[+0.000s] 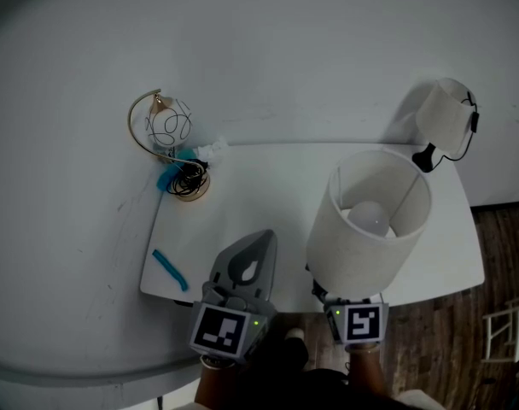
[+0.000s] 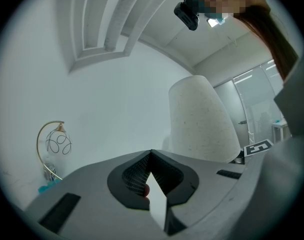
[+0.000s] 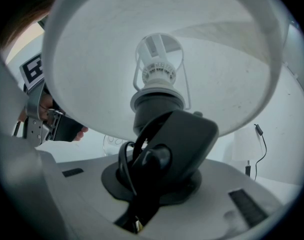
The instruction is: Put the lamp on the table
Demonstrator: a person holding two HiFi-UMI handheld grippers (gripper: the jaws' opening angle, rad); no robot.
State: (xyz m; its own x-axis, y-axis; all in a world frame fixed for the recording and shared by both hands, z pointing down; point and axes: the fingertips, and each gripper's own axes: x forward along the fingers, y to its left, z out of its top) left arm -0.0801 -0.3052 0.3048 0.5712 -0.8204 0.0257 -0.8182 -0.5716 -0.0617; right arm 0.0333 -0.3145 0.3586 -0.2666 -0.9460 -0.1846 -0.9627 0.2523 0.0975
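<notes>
Grey right gripper nearest, closed partway round the dark base and coiled cord of the lamp — shade uppermost, long axis close to upright. Hangs over the near right part of the white table, bare top lying ahead and below, so probably needs only a short push forward and a straight set-down; base contact hidden under the shade. Left gripper just alongside, pinched together on nothing — farther back, a second lamp at the far corner.
</notes>
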